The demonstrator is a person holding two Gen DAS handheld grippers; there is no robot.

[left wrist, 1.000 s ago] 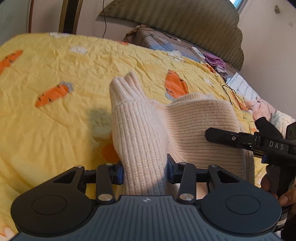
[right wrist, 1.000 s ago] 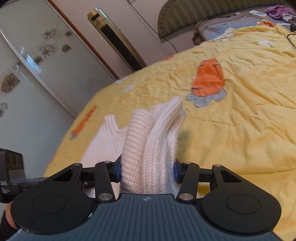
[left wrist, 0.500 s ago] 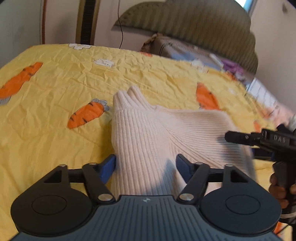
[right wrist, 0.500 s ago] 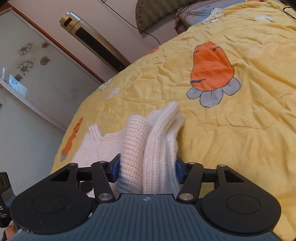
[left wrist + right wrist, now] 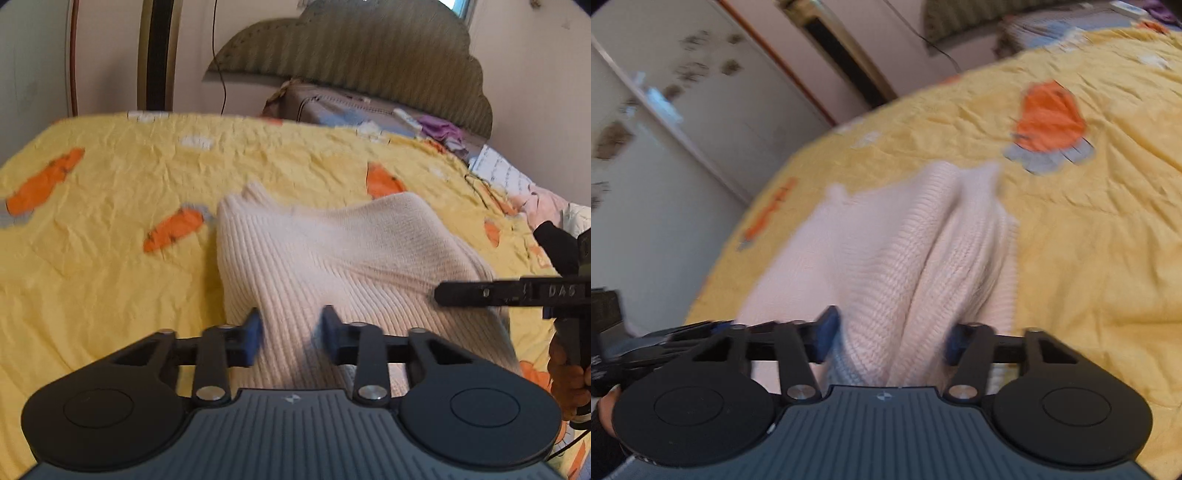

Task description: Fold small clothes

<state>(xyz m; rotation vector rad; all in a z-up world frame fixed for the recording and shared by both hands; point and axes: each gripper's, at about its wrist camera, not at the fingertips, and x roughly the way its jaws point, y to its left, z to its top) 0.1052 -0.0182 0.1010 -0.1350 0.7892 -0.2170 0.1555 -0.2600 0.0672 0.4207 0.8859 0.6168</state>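
Yellow bedspread [image 5: 110, 266] under cream sweater [image 5: 332, 251] (gripper-pinched)

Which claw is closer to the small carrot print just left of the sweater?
Left. The left claw, just closed on the sweater, sits beside the carrot print; the right claw, also just closed on it, is across the sweater, farther away.

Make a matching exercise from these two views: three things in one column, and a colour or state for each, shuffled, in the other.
Things:
1. sweater
2. bedspread
3. headboard

Colour or state:
a. yellow with orange carrots
b. olive-grey, ribbed, against the wall
c. cream knit, pinched by the left tool and the right tool

Pairs: 1-c, 2-a, 3-b
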